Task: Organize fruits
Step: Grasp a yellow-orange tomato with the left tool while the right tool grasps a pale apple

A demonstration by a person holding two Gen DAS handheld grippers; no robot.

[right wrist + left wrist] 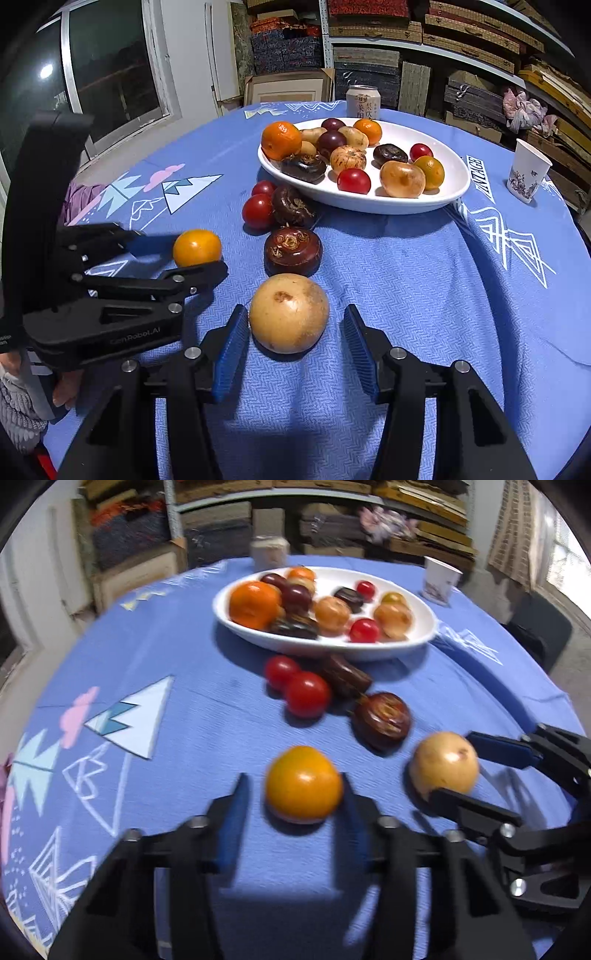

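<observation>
Two black hand-held grippers with blue ribbed pads work side by side over a round table covered in a blue cloth [406, 266] printed with white and pastel mountain shapes. The left gripper [295, 794] has a small round orange-yellow fruit [303, 783] between its fingers; the pad on the right of its own view touches the fruit, while a narrow gap shows at the other pad, so it is not clamped. The right gripper [295, 325] stands open around a larger pale tan round fruit [289, 313], with clear space on both sides of it. Both fruits rest on the cloth, near each other.

Just beyond the tan fruit lies a dark brown, flattened, glossy fruit with curled markings on top [293, 251]. Further on, a second dark brown fruit [293, 206] sits beside two small red round fruits [258, 211], which touch each other.

Behind these stands a white oval ceramic dish [454, 192] holding a mix of orange, red, dark purple, brown and tan fruits. A drink can [363, 101] stands behind the dish, and a white paper cup [526, 173] stands well apart at the cloth's far right edge. Shelves stacked with boxes fill the background.
</observation>
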